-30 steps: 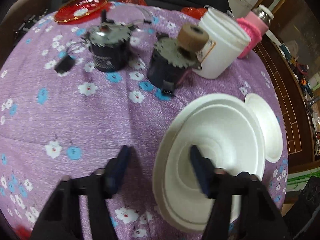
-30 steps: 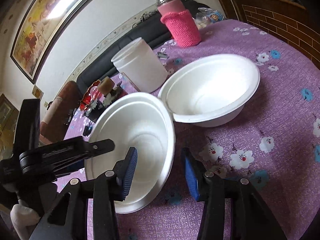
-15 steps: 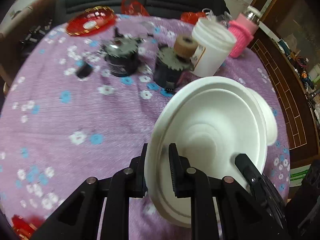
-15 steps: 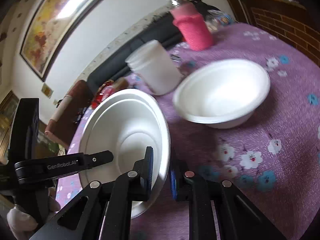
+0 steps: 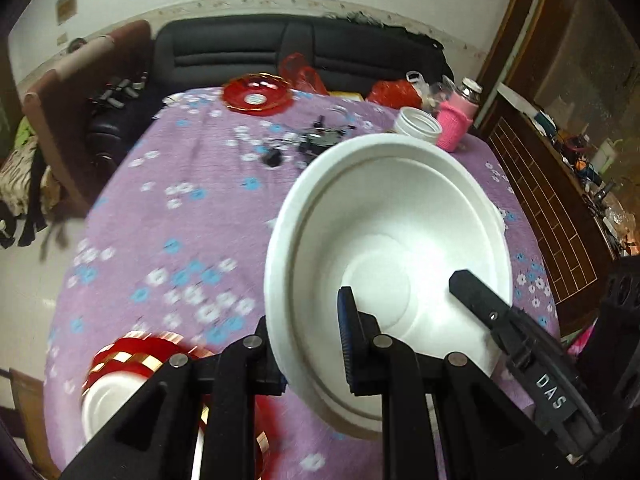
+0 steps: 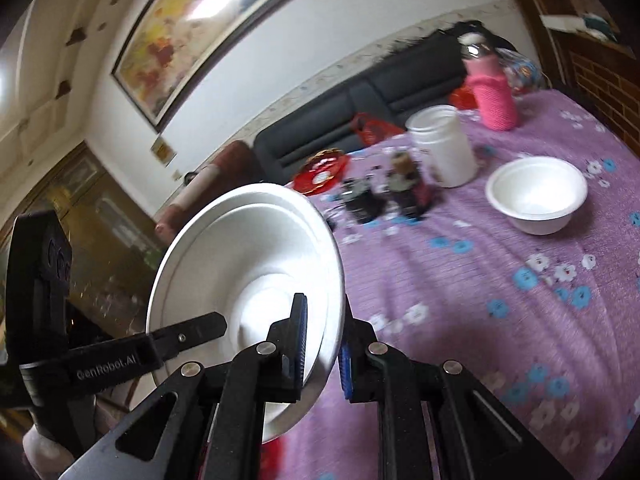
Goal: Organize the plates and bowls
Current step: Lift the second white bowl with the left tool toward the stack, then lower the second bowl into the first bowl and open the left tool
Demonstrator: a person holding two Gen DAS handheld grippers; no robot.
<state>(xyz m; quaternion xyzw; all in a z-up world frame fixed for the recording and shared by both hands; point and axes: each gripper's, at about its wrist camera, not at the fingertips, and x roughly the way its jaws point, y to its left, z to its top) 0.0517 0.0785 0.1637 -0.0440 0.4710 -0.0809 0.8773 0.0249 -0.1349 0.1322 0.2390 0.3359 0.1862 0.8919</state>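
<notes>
both the left claw (image 5: 312, 344) and right claw (image 6: 322, 344) pinch the tilted white plate-and-bowl stack (image 5: 384, 256) by thin opposite rims; uneven pulling could crack it or slide the bowl out.

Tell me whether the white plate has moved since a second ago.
Yes. The white plate, clamped by both grippers, has lifted off the purple tablecloth, away from the white bowl beside it.

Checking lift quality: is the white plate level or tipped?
Tipped: the white plate stands steeply, clamped at opposite rims by the right gripper and left gripper.
</notes>
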